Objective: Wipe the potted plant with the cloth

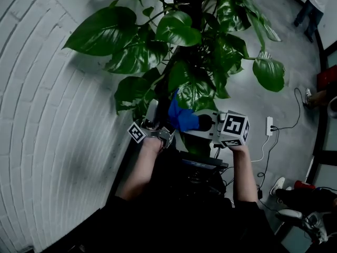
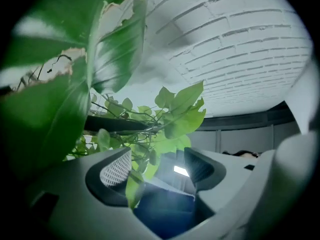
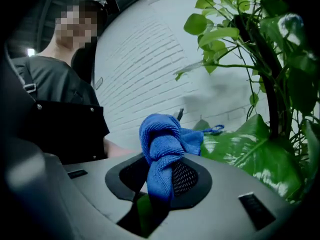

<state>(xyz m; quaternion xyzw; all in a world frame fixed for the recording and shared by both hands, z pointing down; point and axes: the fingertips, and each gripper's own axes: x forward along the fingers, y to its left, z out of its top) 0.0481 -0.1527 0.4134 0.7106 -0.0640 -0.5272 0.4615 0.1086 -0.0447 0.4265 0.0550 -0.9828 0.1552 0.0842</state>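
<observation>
The potted plant spreads broad green leaves above both grippers, around a dark central pole. My right gripper is shut on a bunched blue cloth, which sits just under a large variegated leaf. In the right gripper view the cloth bulges out between the pads of the right gripper, and its far corner lies against that leaf. My left gripper points upward beside the cloth. Its jaws stand wide in the left gripper view, and a small leaf hangs loosely between them.
A white brick wall curves along the left. On the grey floor to the right lie a white power strip and cables. A person's legs show at top right, shoes at lower right.
</observation>
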